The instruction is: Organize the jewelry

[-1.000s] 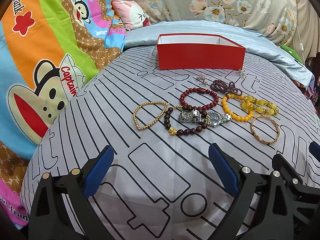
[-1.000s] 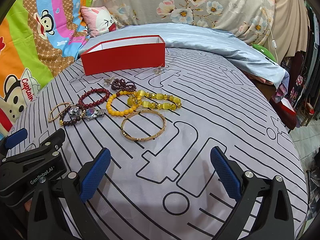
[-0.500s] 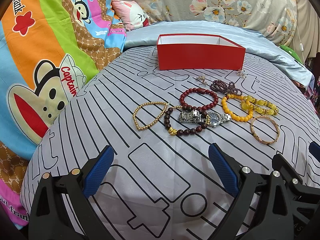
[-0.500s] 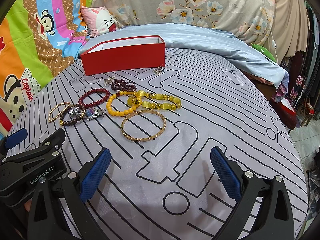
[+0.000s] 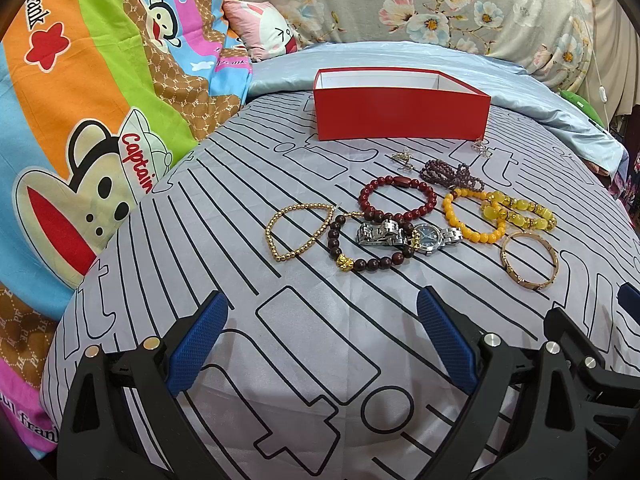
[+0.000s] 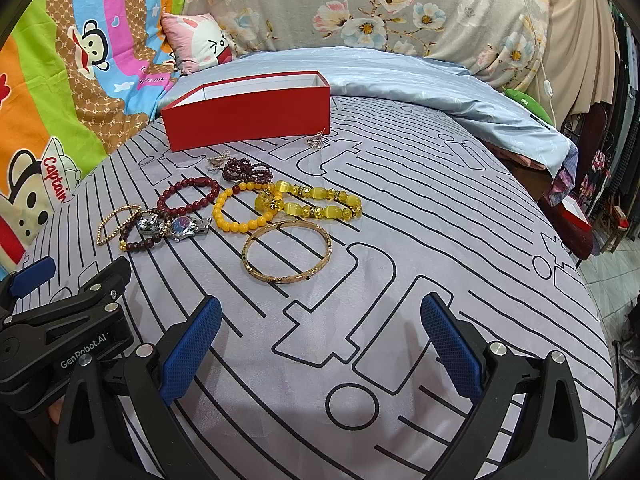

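Both grippers, left gripper (image 5: 322, 340) and right gripper (image 6: 318, 342), are hovering, jaws wide, empty; approach the gold bangle (image 6: 287, 251) rim squarely, near the bed's front edge.

Both views are bright and evenly lit, colours vivid, focus sharp throughout. Soft, faint shadows lie on the bedspread (image 5: 304, 332) beneath the tongs. Fisheye distortion bows its black lines outward, and dark vignetting rounds every corner. No strong glare shows.
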A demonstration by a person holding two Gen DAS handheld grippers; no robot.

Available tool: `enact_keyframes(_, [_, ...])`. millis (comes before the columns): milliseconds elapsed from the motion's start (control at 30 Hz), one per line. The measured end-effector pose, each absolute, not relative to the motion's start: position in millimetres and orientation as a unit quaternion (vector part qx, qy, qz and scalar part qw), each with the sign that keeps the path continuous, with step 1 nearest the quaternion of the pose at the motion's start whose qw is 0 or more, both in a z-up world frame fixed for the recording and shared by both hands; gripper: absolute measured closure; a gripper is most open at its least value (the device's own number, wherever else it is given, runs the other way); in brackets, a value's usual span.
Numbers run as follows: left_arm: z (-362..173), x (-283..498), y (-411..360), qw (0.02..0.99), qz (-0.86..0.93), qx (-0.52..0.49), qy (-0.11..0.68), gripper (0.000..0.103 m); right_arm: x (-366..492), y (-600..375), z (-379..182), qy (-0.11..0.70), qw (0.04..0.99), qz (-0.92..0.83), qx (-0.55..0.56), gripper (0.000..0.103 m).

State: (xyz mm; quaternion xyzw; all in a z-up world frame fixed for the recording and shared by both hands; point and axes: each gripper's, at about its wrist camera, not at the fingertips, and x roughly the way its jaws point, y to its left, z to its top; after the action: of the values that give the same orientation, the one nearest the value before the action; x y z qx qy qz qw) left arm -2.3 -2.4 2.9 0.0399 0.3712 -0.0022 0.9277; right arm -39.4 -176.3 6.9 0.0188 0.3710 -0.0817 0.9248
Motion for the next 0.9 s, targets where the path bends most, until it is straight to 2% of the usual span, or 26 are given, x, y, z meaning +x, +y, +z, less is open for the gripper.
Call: enact_keyframes(900, [2.5, -1.1, -1.1, 0.927, -0.01, 0.029, 0.374, 0.012, -38.8, -175.9, 6.8, 0.372, 0.925, -0.078, 0.02, 0.007])
